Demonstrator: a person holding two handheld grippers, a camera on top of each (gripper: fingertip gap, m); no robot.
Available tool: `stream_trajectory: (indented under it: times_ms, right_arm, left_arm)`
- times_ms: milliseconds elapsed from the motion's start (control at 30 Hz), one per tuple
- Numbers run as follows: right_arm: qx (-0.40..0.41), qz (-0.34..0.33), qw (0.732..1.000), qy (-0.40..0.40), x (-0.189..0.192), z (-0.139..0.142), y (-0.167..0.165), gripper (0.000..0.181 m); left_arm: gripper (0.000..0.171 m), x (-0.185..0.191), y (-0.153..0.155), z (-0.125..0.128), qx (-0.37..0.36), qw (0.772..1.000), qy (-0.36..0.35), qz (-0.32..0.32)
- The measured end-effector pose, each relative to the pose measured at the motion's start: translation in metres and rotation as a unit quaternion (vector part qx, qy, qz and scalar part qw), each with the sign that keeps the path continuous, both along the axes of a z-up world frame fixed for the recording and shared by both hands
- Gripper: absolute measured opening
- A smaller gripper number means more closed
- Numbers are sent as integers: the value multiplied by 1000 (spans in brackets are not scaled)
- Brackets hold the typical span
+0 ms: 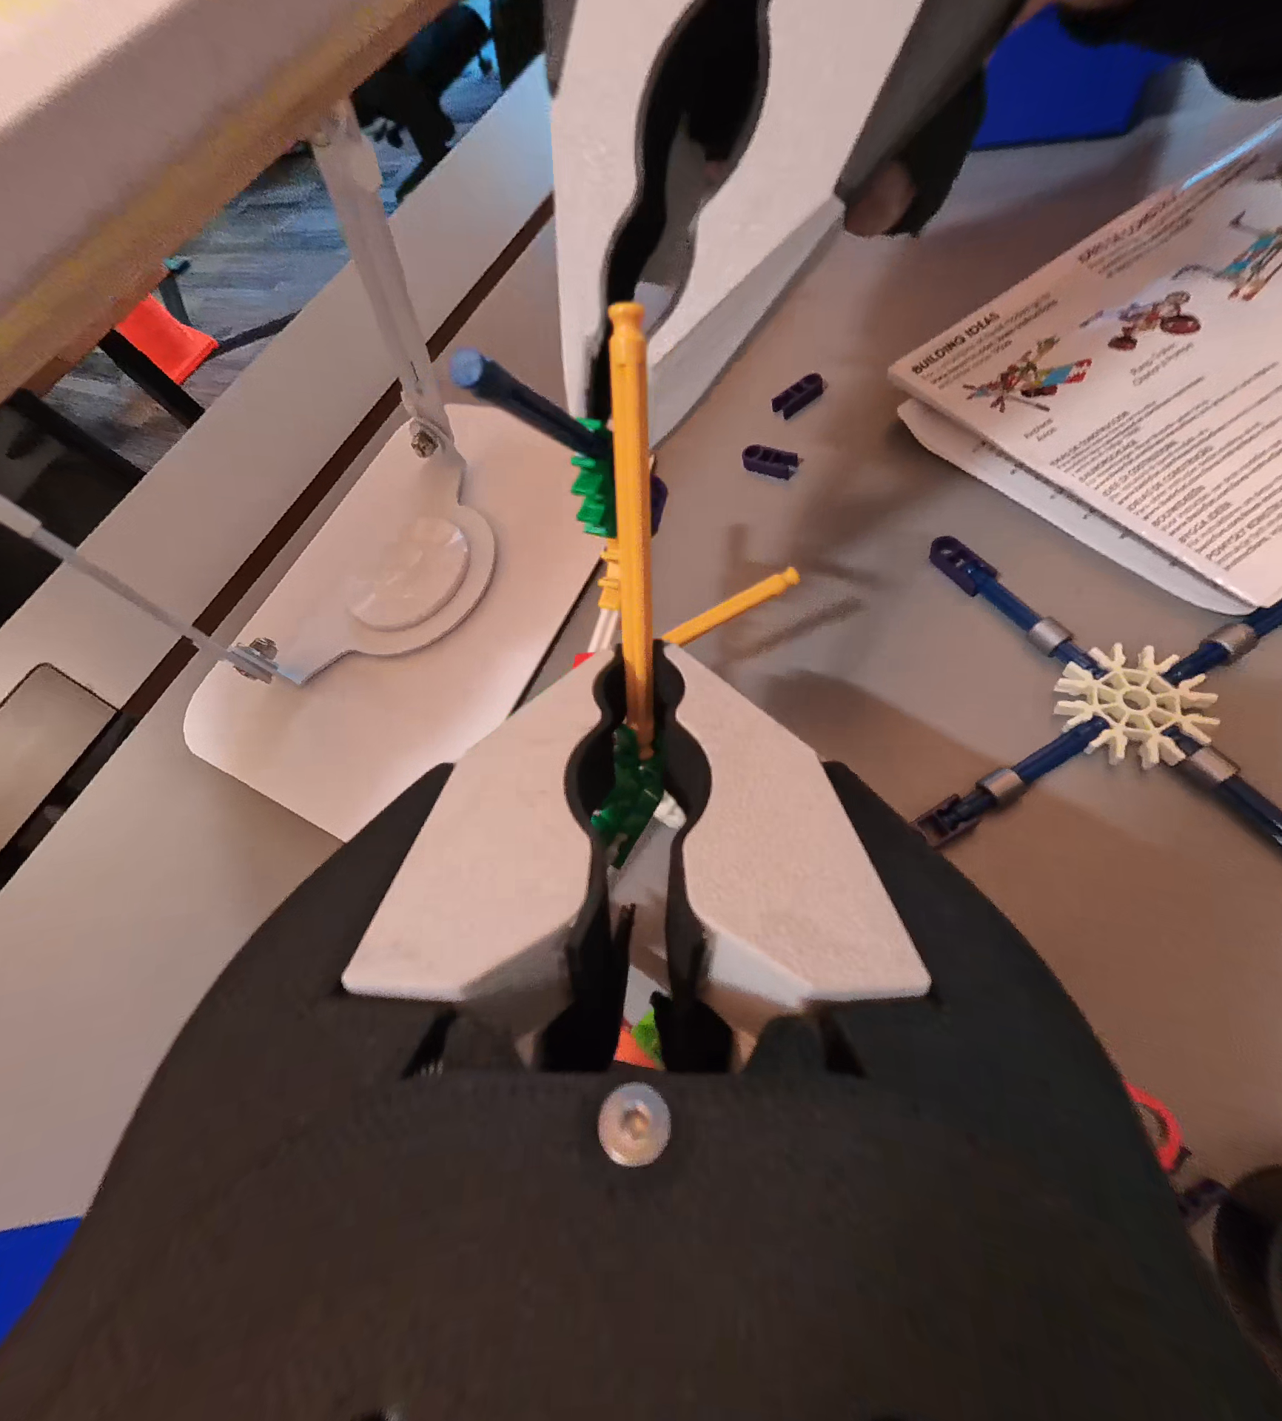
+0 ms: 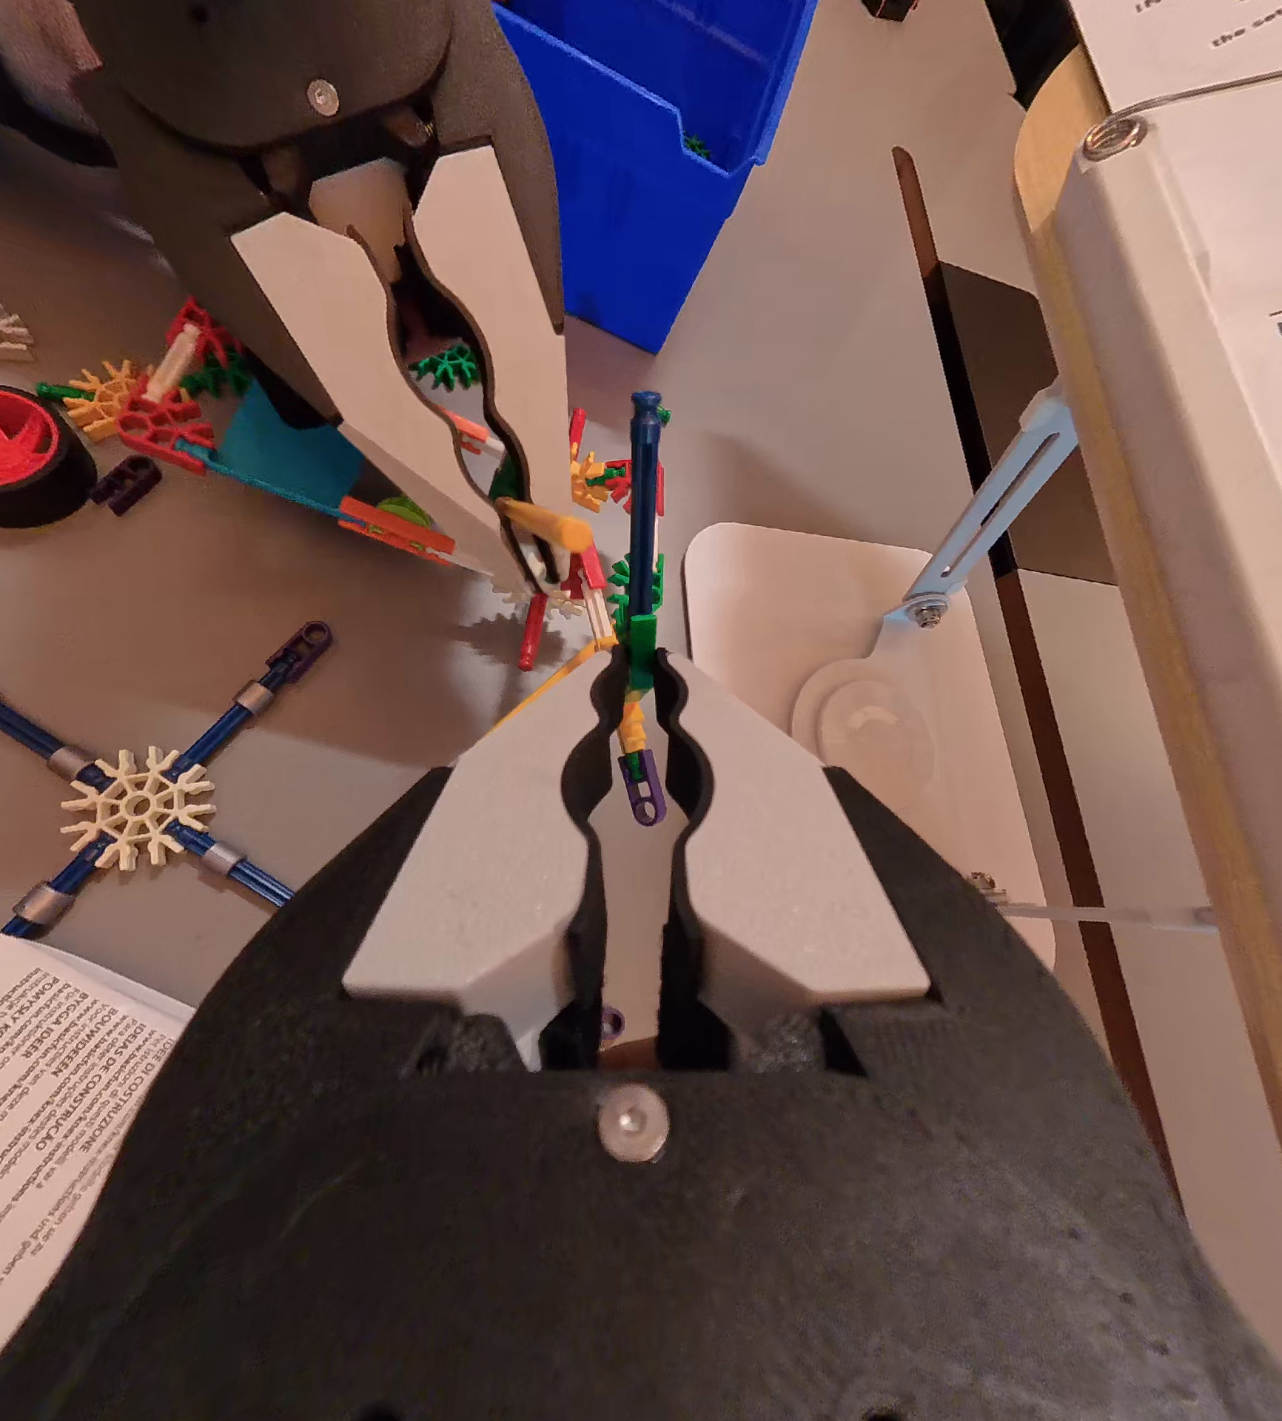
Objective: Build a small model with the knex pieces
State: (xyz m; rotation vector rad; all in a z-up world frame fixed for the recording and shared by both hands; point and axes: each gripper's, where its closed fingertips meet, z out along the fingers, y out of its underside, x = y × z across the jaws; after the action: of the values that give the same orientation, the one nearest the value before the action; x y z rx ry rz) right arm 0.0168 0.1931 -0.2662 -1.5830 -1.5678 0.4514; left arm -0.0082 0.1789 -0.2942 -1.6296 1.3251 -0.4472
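Note:
My left gripper (image 1: 638,657) is shut on a long yellow rod (image 1: 632,500) that stands up between its fingertips. The rod's far end reaches a small toy assembly with a green toothed connector (image 1: 592,492) and a dark blue rod (image 1: 515,400). My right gripper (image 2: 642,653) is shut on that assembly at its green connector (image 2: 642,638). The blue rod (image 2: 644,492) points away, and a purple clip (image 2: 644,784) hangs between the fingers. Each gripper shows in the other's view, close and facing: the right (image 1: 611,400), the left (image 2: 534,577) with the yellow rod (image 2: 546,527).
On the grey table lie a white snowflake connector with four blue rods (image 1: 1134,703) (image 2: 136,806), an open booklet (image 1: 1161,384), two purple clips (image 1: 798,394), a red wheel (image 2: 0,454) and mixed coloured pieces (image 2: 161,407). A blue bin (image 2: 645,154) and a white stand base (image 2: 815,653) stand nearby. The gap from one gripper's tips to the other's is roughly 5 centimetres. The red wheel (image 2: 0,454) lies around 20 centimetres away from my left fingertips.

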Motion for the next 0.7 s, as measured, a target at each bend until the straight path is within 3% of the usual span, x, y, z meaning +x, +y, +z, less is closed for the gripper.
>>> stream_trajectory:
  times_ms: [533, 700]
  right_arm:
    - [-22, -6, 1000, 9, -2, -2, 0, 4]
    - [10, 20, 1000, -16, -4, -7, -7, 4]
  left_arm:
    - [2, -12, 20, 23, -73, 988, -124, 46]
    - [2, -12, 22, 18, -73, 990, -110, 51]
